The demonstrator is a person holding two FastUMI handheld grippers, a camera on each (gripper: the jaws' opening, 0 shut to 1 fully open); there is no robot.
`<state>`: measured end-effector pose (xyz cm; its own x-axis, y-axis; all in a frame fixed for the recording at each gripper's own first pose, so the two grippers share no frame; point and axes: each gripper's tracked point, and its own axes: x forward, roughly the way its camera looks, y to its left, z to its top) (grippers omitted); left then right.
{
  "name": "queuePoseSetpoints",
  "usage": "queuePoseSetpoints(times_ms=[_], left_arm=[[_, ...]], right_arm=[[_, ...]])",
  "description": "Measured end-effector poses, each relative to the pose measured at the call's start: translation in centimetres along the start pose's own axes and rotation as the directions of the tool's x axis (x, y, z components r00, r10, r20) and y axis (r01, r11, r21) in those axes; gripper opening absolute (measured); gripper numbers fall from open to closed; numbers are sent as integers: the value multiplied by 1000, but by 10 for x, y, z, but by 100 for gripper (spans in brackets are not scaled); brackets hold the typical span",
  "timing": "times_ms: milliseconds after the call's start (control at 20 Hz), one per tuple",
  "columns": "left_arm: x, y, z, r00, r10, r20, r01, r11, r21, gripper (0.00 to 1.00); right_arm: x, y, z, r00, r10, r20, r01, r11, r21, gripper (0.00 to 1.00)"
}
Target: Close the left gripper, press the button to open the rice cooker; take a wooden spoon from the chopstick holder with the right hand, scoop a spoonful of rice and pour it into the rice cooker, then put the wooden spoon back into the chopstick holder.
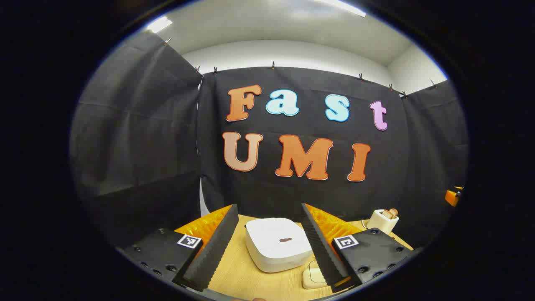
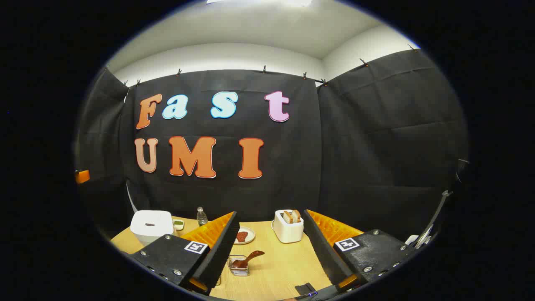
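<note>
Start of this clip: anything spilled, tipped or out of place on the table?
Nothing stands out. The rice cooker sits closed and level, the toaster stands upright, and the wooden spoon rests in its wire holder. No spill shows on the table.

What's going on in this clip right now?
Nothing is being handled yet. The left tongs hang open over the closed white rice cooker. The right tongs are open too, above the table, with the wooden spoon resting in its wire chopstick holder just ahead. A toaster stands farther back.
</note>
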<state>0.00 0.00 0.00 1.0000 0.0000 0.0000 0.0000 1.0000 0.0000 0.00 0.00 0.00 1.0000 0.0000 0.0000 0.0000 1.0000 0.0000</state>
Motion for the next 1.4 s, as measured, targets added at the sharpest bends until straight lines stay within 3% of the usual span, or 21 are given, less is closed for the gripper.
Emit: queuePoseSetpoints(times_ms=[1250,1350,1400], left_arm=[[21,-11,2,997,-71,-20,71,997,7,99],[24,-13,-1,997,-73,-25,73,997,6,96],[26,-13,0,997,-73,-24,73,997,10,87]], right_arm=[[11,2,-3,1000,-12,-24,12,1000,12,95],[12,5,-4,1000,-10,-27,10,1000,13,100],[14,6,-5,1000,-8,-29,8,1000,10,95]])
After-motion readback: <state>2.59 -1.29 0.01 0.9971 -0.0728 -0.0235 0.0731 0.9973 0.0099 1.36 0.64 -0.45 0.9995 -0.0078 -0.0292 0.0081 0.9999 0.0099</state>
